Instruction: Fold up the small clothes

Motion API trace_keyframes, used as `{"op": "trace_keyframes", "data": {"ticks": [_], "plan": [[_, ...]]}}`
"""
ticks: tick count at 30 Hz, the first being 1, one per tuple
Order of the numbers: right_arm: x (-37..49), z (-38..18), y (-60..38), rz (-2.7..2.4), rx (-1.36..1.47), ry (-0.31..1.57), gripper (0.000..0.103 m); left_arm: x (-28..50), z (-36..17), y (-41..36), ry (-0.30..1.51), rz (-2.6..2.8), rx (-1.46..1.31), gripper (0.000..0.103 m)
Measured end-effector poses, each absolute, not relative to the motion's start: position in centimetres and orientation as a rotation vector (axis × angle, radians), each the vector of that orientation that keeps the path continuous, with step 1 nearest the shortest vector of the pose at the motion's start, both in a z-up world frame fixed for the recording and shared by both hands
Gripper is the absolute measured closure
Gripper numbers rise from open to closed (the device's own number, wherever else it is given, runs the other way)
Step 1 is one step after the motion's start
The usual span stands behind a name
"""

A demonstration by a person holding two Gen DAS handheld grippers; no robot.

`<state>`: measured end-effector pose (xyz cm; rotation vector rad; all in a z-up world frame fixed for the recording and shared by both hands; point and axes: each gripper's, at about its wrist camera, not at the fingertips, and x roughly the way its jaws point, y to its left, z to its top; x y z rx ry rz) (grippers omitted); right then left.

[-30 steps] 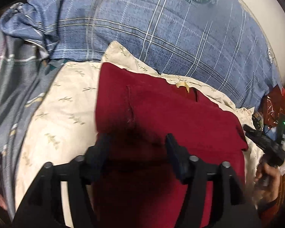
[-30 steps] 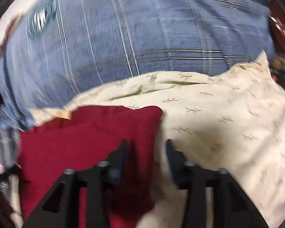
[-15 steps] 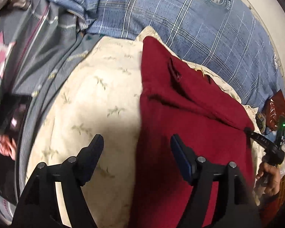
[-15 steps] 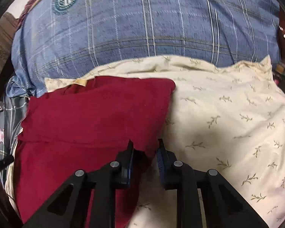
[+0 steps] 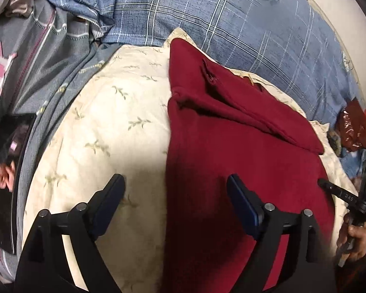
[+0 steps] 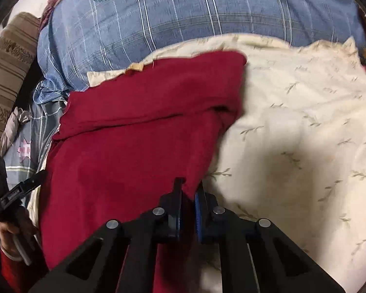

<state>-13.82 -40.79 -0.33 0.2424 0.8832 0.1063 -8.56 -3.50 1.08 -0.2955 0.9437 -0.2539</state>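
Observation:
A dark red garment (image 5: 231, 146) lies on a cream leaf-print pillow (image 5: 105, 131), its far part folded over in a flap. My left gripper (image 5: 175, 190) is open and empty, its jaws wide apart astride the garment's left edge. In the right wrist view the red garment (image 6: 134, 146) lies at the left of the cream pillow (image 6: 292, 134). My right gripper (image 6: 189, 190) is shut on the garment's right edge near its near corner. The right gripper also shows at the far right of the left wrist view (image 5: 339, 193).
A blue plaid pillow (image 5: 231, 24) lies behind the cream one. Grey patterned bedding (image 5: 36, 56) and a dark magazine or screen (image 5: 5, 161) lie at the left. Red shiny packets (image 5: 353, 127) sit at the far right. A brown striped cloth (image 6: 9, 68) lies far left.
My right gripper closed on the red garment's right edge. My left gripper shifted left off the garment to its left edge and stayed open.

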Motion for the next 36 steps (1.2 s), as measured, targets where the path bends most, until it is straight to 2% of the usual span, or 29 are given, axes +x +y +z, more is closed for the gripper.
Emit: {"op": "trace_keyframes", "data": {"ticks": [4,6,7,8,10,13,14,15,16,20,22,24,25,26,28,33,34,35,36], "plan": [[-15.1,0.0,-43.1,0.037,0.283,0.878,0.096,-11.0,1.1,-3.2,0.953,-0.264,-0.325,0.017],[-16.6,0.4,-43.9,0.065,0.326,0.88,0.087,-12.1,1.2,-3.5,0.964,-0.28,-0.321,0.017],[-17.9,0.8,-44.3,0.091,0.357,0.867,0.076,-13.0,1.2,-3.7,0.973,-0.295,-0.313,0.017],[-18.9,0.9,-44.5,0.121,0.383,0.861,0.053,-13.5,1.2,-3.7,0.977,-0.303,-0.309,0.017],[-21.4,0.5,-44.7,0.179,0.44,0.865,0.033,-14.6,0.9,-3.7,0.991,-0.319,-0.308,0.017],[-23.1,-1.2,-43.4,0.251,0.448,0.92,0.034,-15.9,0.5,-4.0,0.986,-0.326,-0.287,0.017],[-23.4,-2.0,-42.7,0.253,0.412,0.92,0.041,-16.1,0.4,-4.3,0.979,-0.321,-0.267,0.017],[-23.4,-2.6,-42.1,0.227,0.361,0.924,0.055,-16.2,0.4,-4.6,0.979,-0.317,-0.252,0.017],[-23.4,-2.8,-41.8,0.211,0.323,0.927,0.096,-16.3,0.5,-4.7,0.984,-0.313,-0.241,0.017],[-25.5,-1.7,-42.4,0.188,0.294,0.885,0.095,-17.4,0.5,-3.9,1.02,-0.344,-0.33,0.017],[-25.4,-2.6,-43.5,0.169,0.342,0.925,0.095,-18.1,0.2,-3.8,1.038,-0.338,-0.33,0.017],[-25.3,-3.0,-43.7,0.184,0.375,0.937,0.089,-18.8,0.2,-3.9,1.041,-0.333,-0.316,0.017],[-25.7,-2.7,-43.7,0.198,0.388,0.924,0.082,-19.0,0.1,-4.0,1.046,-0.333,-0.315,0.017],[-26.0,-2.6,-43.5,0.218,0.393,0.914,0.062,-19.4,-0.1,-4.2,1.058,-0.336,-0.314,0.017],[-26.8,-2.6,-43.1,0.276,0.402,0.912,0.041,-20.0,-0.4,-4.4,1.071,-0.341,-0.302,0.017],[-27.6,-3.5,-42.1,0.319,0.409,0.936,0.041,-21.4,-0.6,-5.3,1.06,-0.335,-0.25,0.018],[-27.6,-3.7,-41.9,0.322,0.405,0.939,0.046,-21.5,-0.7,-5.6,1.057,-0.333,-0.23,0.018],[-27.6,-3.8,-41.7,0.327,0.39,0.949,0.063,-21.4,-0.7,-5.6,1.058,-0.333,-0.216,0.018],[-27.4,-4.0,-41.3,0.335,0.367,0.964,0.076,-21.4,-0.7,-5.6,1.055,-0.334,-0.209,0.025]]}}
